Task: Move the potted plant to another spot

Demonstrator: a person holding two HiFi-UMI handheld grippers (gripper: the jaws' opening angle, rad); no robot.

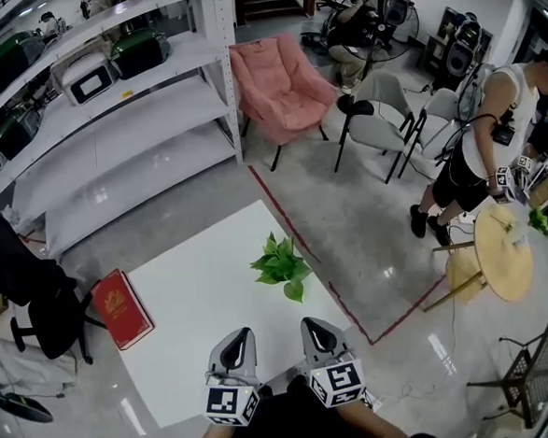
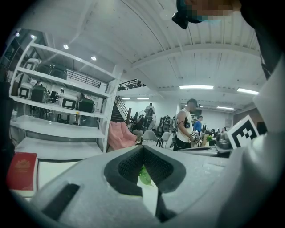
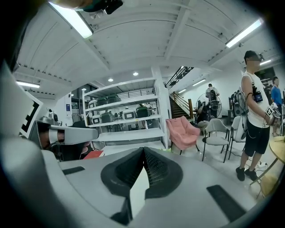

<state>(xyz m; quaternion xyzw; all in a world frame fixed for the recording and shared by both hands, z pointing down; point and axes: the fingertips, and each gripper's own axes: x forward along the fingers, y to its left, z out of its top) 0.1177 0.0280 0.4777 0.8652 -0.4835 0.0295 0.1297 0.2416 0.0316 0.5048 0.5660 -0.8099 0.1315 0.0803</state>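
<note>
Plainly on the white bench (image 1: 196, 312): one potted plant (image 1: 280, 264), upright near the far right edge, at about 12 o'clock from the grippers. Stands free, nothing touching it, with bare bench on its near side, so likely reachable head-on.

At 9 o'clock, by the bench's left edge, well apart from the plant: one red book (image 1: 121, 308), lying flat.

At 6 o'clock, over the near edge: two grippers, side by side and both aimed toward the plant, left gripper (image 1: 236, 338) and right gripper (image 1: 317, 326). Jaws of each closed tip to tip, gripping nothing; only a green leaf visible far beyond the left pair.

Fits either a plant waiting in its old spot or one standing in its new spot; cannot tell which.

Beyond the bench: one shelf unit (image 1: 109, 131), one pink chair (image 1: 279, 87).
</note>
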